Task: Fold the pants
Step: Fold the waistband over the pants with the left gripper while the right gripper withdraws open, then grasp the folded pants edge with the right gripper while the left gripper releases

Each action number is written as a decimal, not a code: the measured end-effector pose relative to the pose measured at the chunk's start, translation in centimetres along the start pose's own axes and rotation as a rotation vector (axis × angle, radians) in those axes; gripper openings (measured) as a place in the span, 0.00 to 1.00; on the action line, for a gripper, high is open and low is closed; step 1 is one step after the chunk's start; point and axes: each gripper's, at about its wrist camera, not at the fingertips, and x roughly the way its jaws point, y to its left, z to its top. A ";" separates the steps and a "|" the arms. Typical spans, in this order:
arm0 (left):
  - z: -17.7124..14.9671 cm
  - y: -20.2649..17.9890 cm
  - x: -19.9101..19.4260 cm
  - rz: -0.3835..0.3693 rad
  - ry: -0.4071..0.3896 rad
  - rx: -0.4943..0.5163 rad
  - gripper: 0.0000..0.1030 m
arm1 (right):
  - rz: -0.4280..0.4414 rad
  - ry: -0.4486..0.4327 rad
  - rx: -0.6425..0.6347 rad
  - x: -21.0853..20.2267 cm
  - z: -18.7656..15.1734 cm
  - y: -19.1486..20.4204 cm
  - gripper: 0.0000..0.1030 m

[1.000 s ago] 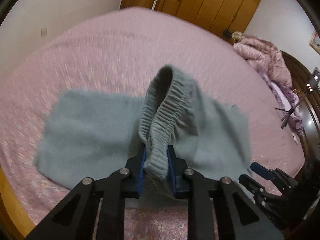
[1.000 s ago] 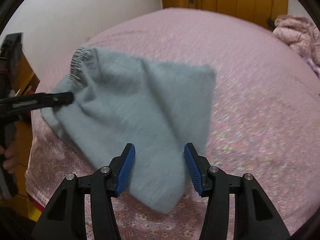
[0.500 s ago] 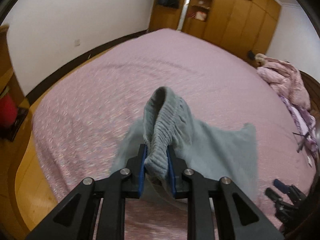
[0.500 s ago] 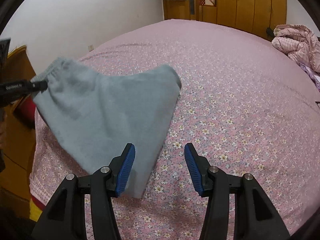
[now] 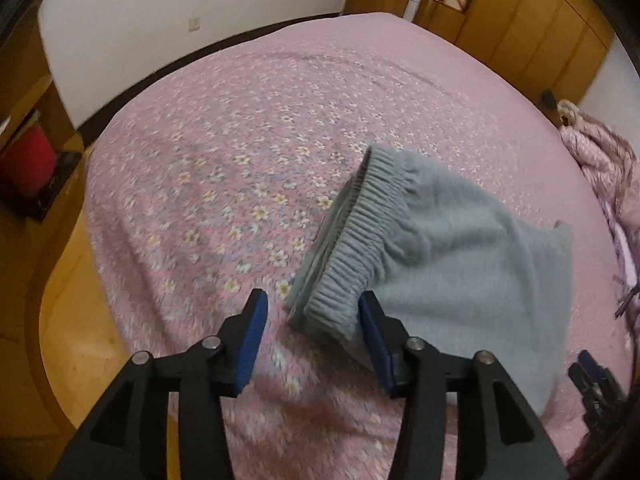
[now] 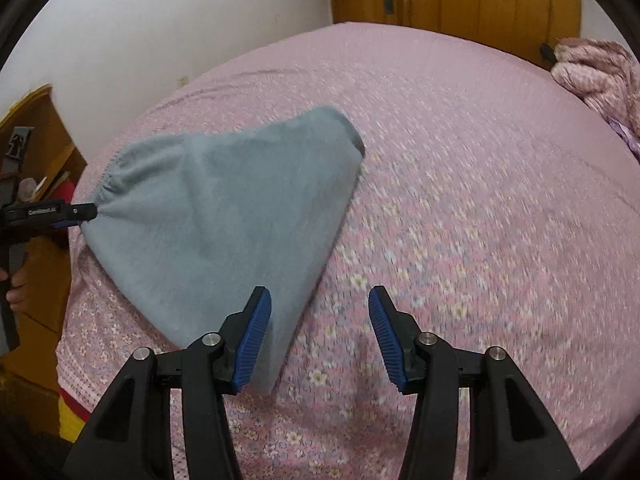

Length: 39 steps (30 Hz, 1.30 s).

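Observation:
The grey fleece pants [image 5: 460, 272] lie bunched on the pink flowered bed [image 5: 240, 140]. Their ribbed elastic waistband [image 5: 360, 240] points toward my left gripper [image 5: 310, 320], which is open; the waistband's end sits between the fingers, against the right pad [image 5: 374, 336]. In the right wrist view the pants [image 6: 224, 216] spread as a rough triangle at the bed's near left corner, with the left gripper's tip [image 6: 80, 213] at the waistband corner. My right gripper [image 6: 320, 328] is open and holds nothing; the cloth's near edge passes behind its left finger [image 6: 252, 336].
A crumpled pink quilt [image 6: 596, 76] lies at the bed's far right. Wooden wardrobes [image 5: 520, 12] stand beyond the bed [image 6: 480, 160]. A red object [image 5: 28, 160] and wooden floor are left of the bed's edge. A hand [image 6: 16, 288] holds the left gripper's handle.
My left gripper was shut on the waistband and now stands open, with the waistband slipped toward its right finger. The pants have dropped lower onto the bed. The right gripper stayed open.

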 end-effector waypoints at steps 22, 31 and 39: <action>5.2 -8.2 4.1 -0.040 0.003 0.224 0.13 | 0.144 0.030 0.198 7.3 9.3 -2.5 0.36; 4.4 -7.8 4.3 -0.042 -0.006 0.273 0.10 | 0.097 0.046 0.206 10.5 9.1 -2.8 0.40; 0.8 -6.1 -0.3 -0.051 -0.035 0.269 0.29 | 0.191 0.077 0.262 7.0 8.1 -2.9 0.50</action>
